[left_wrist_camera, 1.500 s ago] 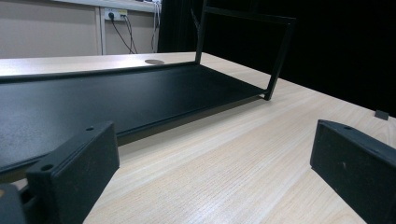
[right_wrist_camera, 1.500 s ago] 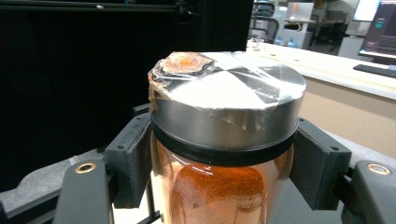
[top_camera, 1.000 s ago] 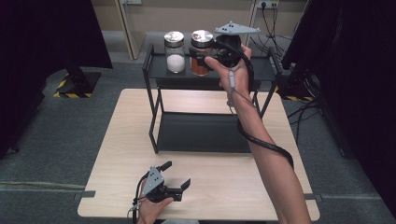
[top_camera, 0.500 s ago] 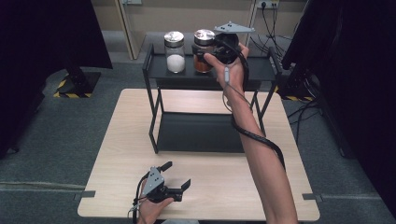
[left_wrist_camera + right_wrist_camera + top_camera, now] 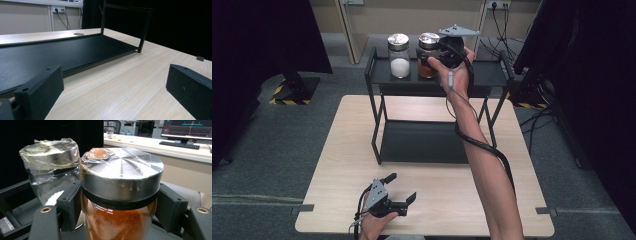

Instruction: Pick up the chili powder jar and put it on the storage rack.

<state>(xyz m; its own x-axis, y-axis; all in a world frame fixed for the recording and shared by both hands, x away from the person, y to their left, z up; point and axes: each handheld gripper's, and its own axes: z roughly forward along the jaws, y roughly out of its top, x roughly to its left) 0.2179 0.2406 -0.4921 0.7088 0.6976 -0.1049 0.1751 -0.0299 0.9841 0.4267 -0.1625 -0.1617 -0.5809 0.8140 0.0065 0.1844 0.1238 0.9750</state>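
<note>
On the rack's top shelf (image 5: 492, 75) we find the orange-powder jar (image 5: 120, 220) between the right tongs (image 5: 117, 207), jaws against its glass just below the steel lid. Right gripper view adds torn film on both lids. White-powder jar (image 5: 399, 56) just beside. Left tongs (image 5: 399, 189) wide, low over tabletop (image 5: 452, 200).

Even, bright light – glare on the jar lid (image 5: 122, 173) – dark, shadowed edges.

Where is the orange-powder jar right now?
In the high view, the orange-powder jar stands on the black rack's top shelf, right of the white-powder jar, between the right gripper's jaws.
</note>
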